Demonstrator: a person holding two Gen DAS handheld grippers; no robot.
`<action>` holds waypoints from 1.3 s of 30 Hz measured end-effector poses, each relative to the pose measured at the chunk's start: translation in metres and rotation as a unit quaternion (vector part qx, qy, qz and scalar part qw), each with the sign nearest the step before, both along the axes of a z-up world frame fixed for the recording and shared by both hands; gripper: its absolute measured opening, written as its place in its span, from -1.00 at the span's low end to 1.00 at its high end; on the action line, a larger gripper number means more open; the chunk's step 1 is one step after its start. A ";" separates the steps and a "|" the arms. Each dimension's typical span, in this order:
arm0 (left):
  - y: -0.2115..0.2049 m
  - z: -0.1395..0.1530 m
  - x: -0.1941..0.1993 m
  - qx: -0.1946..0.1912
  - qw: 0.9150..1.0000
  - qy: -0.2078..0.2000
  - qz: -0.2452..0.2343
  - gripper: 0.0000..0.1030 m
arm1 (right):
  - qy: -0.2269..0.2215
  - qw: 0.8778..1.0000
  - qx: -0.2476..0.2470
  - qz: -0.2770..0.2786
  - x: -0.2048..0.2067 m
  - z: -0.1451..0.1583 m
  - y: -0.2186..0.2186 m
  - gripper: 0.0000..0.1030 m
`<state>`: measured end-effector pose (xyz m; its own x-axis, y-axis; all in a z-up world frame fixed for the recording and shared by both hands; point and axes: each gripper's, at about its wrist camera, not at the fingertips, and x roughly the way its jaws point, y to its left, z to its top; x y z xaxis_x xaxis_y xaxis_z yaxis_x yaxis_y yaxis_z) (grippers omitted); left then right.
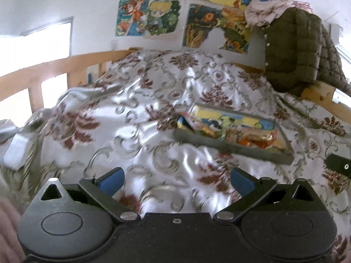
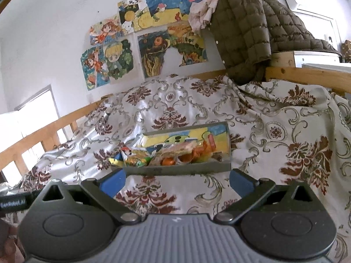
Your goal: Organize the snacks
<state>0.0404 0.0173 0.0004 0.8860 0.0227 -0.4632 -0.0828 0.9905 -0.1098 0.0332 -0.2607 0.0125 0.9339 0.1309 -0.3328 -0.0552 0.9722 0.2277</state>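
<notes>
As the flat grey snack tray (image 2: 175, 171) lies sideways just ahead, the wide-open, empty right gripper (image 2: 176, 180) is nearer than the wide-open, empty left gripper (image 1: 176, 180).

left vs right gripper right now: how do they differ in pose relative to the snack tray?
The right gripper faces the snack tray squarely, the near wall just beyond its jaws; the left gripper sits further back, with the tray up and to its right. The right gripper's body is ribbed grey, the left one's plain black. Both are open and empty over the patterned bedspread.
</notes>
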 end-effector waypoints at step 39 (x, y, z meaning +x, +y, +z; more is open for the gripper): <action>-0.011 -0.012 -0.022 0.055 0.998 0.012 0.022 0.99 | 0.064 0.993 -0.093 0.019 -0.006 -0.016 0.042 1.00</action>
<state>0.0180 0.0059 -0.0119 0.8719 0.1126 -0.4766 -0.1270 0.9919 0.0021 0.0267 -0.2192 -0.0031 0.8780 0.0897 -0.4701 -0.0739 0.9959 0.0521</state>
